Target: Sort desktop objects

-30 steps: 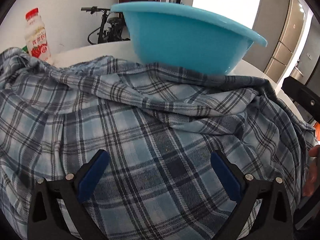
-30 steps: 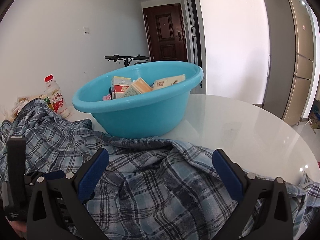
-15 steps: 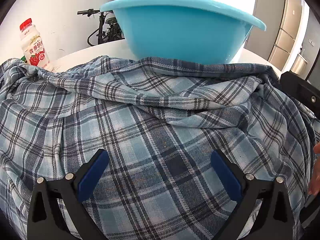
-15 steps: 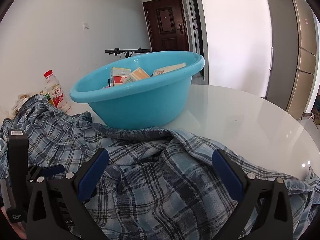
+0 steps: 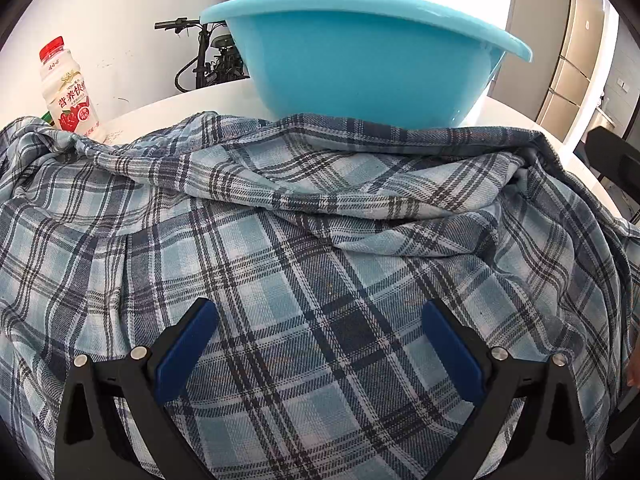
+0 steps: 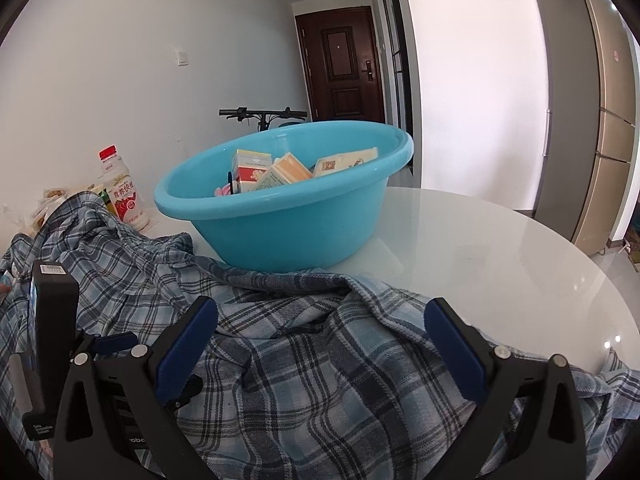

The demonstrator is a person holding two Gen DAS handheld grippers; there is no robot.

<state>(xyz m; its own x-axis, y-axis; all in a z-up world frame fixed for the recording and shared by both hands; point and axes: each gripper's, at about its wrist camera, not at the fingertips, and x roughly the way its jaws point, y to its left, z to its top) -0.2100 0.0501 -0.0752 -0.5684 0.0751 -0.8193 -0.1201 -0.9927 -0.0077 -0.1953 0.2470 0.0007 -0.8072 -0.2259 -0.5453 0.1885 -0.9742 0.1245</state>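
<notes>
A crumpled blue plaid shirt (image 5: pixel 304 264) covers the near part of the round white table (image 6: pixel 480 248); it also shows in the right wrist view (image 6: pixel 320 368). A turquoise basin (image 6: pixel 288 216) stands behind it, its foot touching the shirt's far fold, and holds several small cartons (image 6: pixel 256 168); it also shows in the left wrist view (image 5: pixel 360 60). My left gripper (image 5: pixel 318 344) is open, low over the shirt. My right gripper (image 6: pixel 320 340) is open over the shirt's right part, beside the left gripper's body (image 6: pixel 52 340).
A white drink bottle with a red cap (image 5: pixel 68 88) stands at the table's far left, also in the right wrist view (image 6: pixel 122 192), with snack packs (image 6: pixel 48 204) next to it. A bicycle (image 6: pixel 264 116) leans behind. Bare tabletop lies to the right.
The left gripper has dropped lower and nearer the shirt, so the basin looms higher. The right gripper has risen slightly. Both jaws stay open.
</notes>
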